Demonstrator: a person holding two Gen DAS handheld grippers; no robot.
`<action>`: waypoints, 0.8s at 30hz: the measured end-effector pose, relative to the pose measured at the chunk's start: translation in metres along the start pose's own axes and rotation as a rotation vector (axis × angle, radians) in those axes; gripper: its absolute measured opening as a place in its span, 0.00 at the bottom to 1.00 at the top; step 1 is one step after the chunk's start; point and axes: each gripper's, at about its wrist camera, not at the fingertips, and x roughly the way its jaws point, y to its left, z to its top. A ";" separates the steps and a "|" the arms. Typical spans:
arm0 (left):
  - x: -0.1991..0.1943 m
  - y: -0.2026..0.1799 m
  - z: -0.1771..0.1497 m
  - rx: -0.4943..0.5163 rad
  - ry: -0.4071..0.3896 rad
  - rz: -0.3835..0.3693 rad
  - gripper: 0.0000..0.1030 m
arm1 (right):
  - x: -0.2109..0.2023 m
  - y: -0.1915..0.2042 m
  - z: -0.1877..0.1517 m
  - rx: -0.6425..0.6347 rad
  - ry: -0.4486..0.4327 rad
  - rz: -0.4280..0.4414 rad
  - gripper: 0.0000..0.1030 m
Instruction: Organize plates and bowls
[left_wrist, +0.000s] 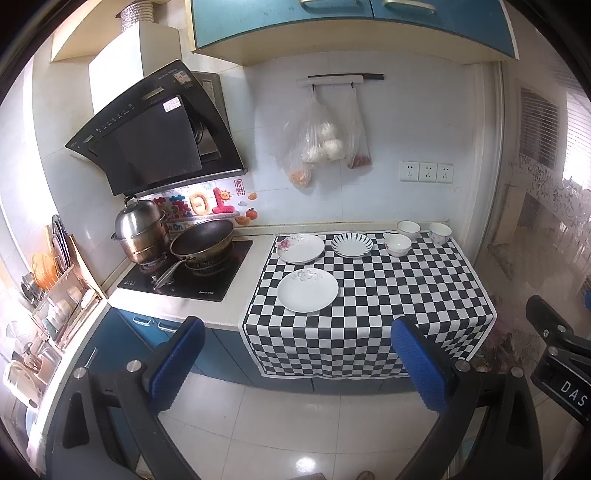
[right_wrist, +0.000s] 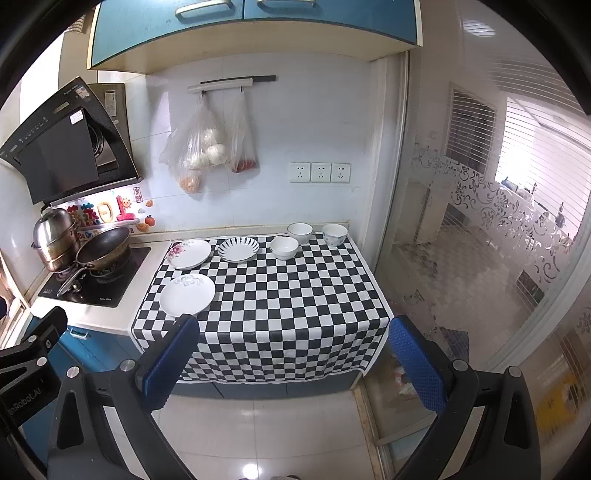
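Observation:
On the checkered cloth (left_wrist: 388, 295) (right_wrist: 295, 295) lie three plates: a white plate (left_wrist: 307, 290) (right_wrist: 187, 294) at the front left, a rose-patterned plate (left_wrist: 300, 248) (right_wrist: 188, 253) behind it, and a striped plate (left_wrist: 351, 244) (right_wrist: 238, 249) to its right. Three white bowls stand at the back right: the nearest bowl (left_wrist: 398, 244) (right_wrist: 284, 247), a middle bowl (left_wrist: 408, 229) (right_wrist: 300, 232) and a flowered bowl (left_wrist: 440, 232) (right_wrist: 334, 234). My left gripper (left_wrist: 299, 362) and right gripper (right_wrist: 291, 363) are both open and empty, held back from the counter above the floor.
A stove (left_wrist: 184, 275) with a wok (left_wrist: 202, 242) and a steel pot (left_wrist: 140, 230) sits left of the cloth. A dish rack (left_wrist: 55, 280) stands at far left. Bags (left_wrist: 321, 144) hang on the wall. A glass partition (right_wrist: 480, 240) is to the right.

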 end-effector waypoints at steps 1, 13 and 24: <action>0.001 0.000 0.000 -0.001 0.001 0.000 1.00 | 0.000 0.000 0.000 -0.001 0.000 -0.001 1.00; 0.003 0.001 -0.002 -0.009 -0.003 -0.002 1.00 | 0.009 0.005 0.006 -0.011 -0.004 0.000 1.00; 0.032 -0.004 0.004 -0.037 -0.007 0.029 1.00 | 0.042 0.000 0.010 0.017 0.008 0.029 1.00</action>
